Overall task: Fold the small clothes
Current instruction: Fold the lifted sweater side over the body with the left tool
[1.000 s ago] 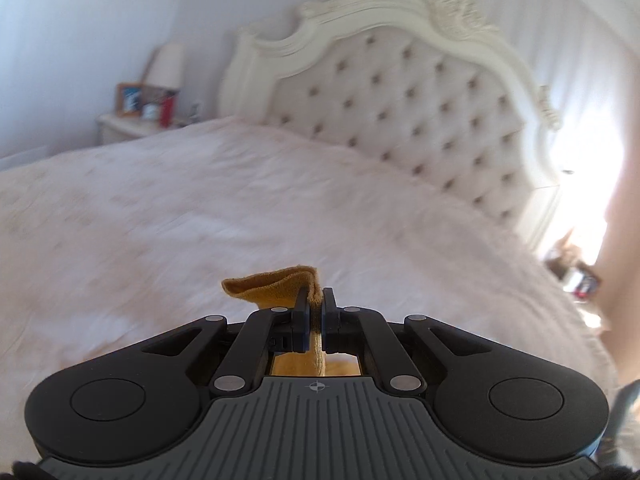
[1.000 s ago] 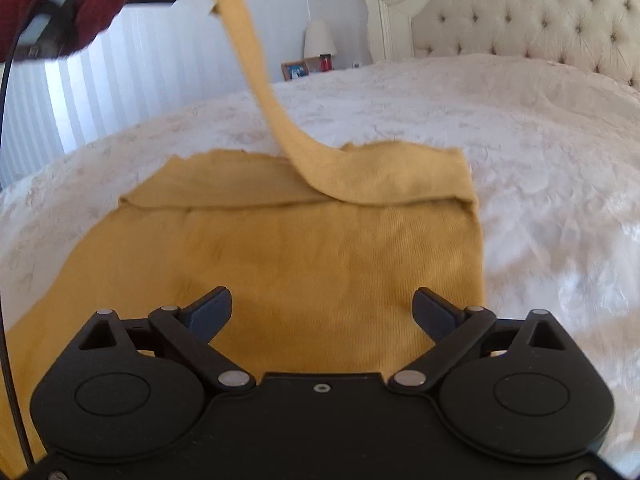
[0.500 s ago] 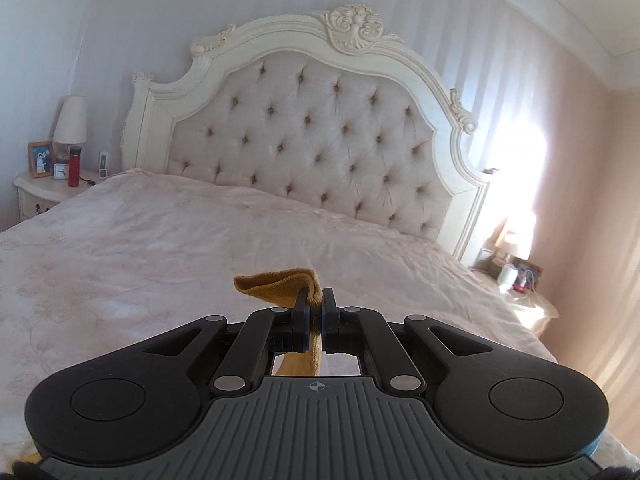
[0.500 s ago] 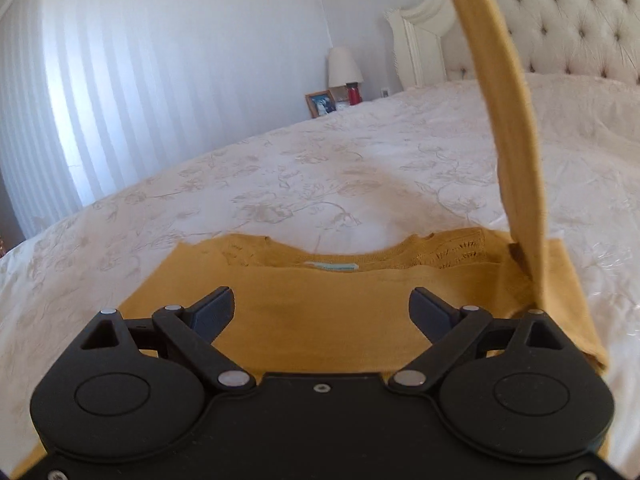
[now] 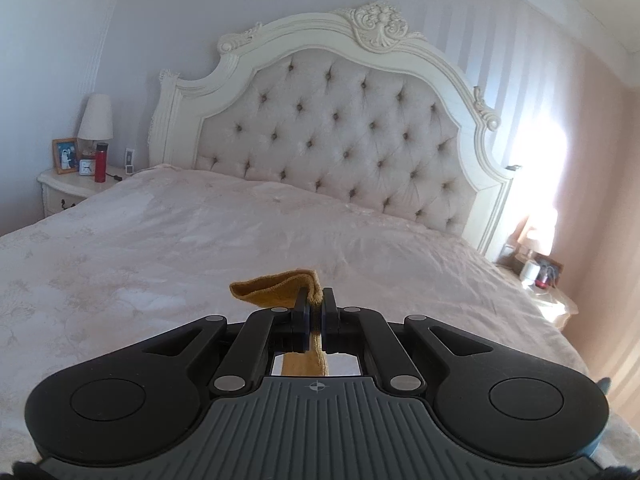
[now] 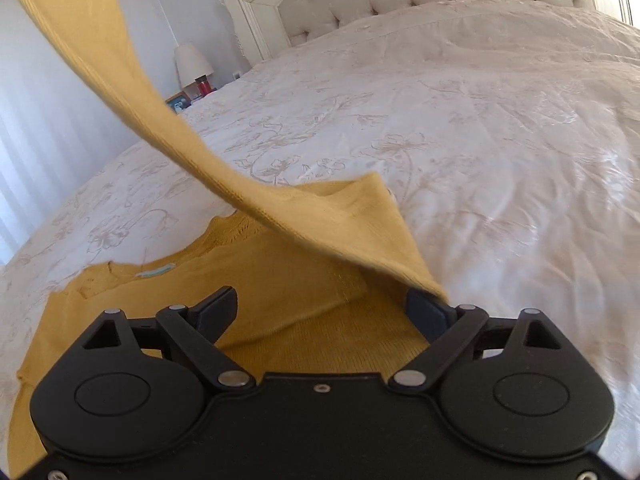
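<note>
Wide bed (image 5: 200, 240) under a pale floral bedspread (image 6: 460, 120), backed at the far end by a tufted cream headboard (image 5: 340, 132). Mustard-yellow knit top (image 6: 300, 312) spread flat on the near part of the bedspread, neckline with a pale label (image 6: 156, 271) toward the far left. One sleeve (image 6: 132, 92) lifted off the body, stretched taut from the top's far right shoulder up to the upper left of the right wrist view. Left gripper (image 5: 315, 312) held high above the bed, fingers (image 5: 301, 312) pressed together on the sleeve cuff (image 5: 276, 290), a flap of cuff poking out past the tips. Right gripper (image 6: 324, 312) low over the top's body, fingers (image 6: 216, 308) spread wide and gripping nothing; right finger seemingly tucked under the raised fold of fabric, contact hard to judge. Nightstand (image 5: 72, 190) at far left with a lamp (image 5: 96, 118), a photo frame (image 5: 65, 155) and a red bottle (image 5: 101, 162).
</note>
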Demonstrator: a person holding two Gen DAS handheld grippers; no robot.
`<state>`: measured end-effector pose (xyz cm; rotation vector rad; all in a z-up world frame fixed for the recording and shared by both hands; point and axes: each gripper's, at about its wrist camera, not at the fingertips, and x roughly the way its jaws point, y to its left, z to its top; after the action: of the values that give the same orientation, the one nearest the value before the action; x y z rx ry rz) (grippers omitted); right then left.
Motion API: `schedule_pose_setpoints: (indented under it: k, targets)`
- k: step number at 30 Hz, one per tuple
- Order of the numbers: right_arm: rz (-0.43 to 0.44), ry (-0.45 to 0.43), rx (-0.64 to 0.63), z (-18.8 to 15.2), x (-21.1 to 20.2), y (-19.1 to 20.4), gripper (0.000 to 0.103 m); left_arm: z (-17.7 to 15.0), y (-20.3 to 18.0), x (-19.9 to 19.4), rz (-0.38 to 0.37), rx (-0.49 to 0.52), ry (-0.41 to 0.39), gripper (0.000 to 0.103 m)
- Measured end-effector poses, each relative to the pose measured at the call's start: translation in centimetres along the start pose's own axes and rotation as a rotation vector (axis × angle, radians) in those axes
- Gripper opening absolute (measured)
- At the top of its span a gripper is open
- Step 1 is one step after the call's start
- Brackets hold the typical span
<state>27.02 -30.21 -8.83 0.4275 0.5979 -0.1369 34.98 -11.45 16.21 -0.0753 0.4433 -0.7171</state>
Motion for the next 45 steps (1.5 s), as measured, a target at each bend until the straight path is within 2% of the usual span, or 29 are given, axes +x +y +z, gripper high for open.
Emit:
schedule_pose_setpoints:
  k: [6, 10, 13, 17, 20, 22, 25, 30, 32, 36, 40, 45]
  targets:
    - [0.039, 0.03, -0.049, -2.9, -4.1, 0.5, 0.093, -4.1, 4.8, -1.0, 0.084, -0.035, 0.08, 0.005]
    - [0.038, 0.039, -0.115, -5.1, -5.5, 1.5, 0.093, -9.1, 8.3, -0.9, 0.195, -0.006, 0.168, 0.005]
    - [0.031, 0.038, -0.162, -6.0, -5.5, 2.1, 0.093, -13.7, 11.5, 0.0, 0.289, 0.003, 0.274, 0.005]
    - [0.014, 0.034, -0.212, -6.9, -5.0, 2.5, 0.094, -18.1, 15.7, 0.2, 0.382, -0.107, 0.344, 0.005]
    - [0.012, 0.028, -0.226, -6.8, -5.3, 2.7, 0.094, -19.4, 17.7, -0.8, 0.388, -0.217, 0.339, 0.005]
    - [0.014, -0.003, -0.256, -6.8, -6.1, 3.4, 0.093, -18.6, 18.0, -1.5, 0.351, -0.307, 0.308, 0.005]
    - [0.064, -0.032, -0.319, -6.5, -6.5, 5.4, 0.093, -15.0, 15.8, -2.1, 0.271, -0.318, 0.237, 0.005]
    - [0.176, -0.043, -0.379, -6.0, -5.1, 9.2, 0.093, -5.7, 8.1, -1.5, 0.062, -0.204, 0.108, 0.005]
    - [0.192, -0.074, -0.402, -5.4, -4.2, 10.4, 0.093, -2.2, 4.6, -1.4, -0.014, -0.15, 0.061, 0.005]
    - [0.211, -0.126, -0.37, -2.8, -1.7, 11.4, 0.093, 2.8, -1.9, -1.0, -0.113, -0.032, -0.01, 0.005]
    - [0.186, -0.162, -0.329, -0.2, 0.8, 11.4, 0.093, 3.9, -6.6, -0.4, -0.148, 0.061, -0.033, 0.005]
    - [0.084, -0.125, -0.279, 1.9, 4.7, 9.1, 0.093, 2.6, -8.0, 1.2, -0.173, 0.066, -0.002, 0.005]
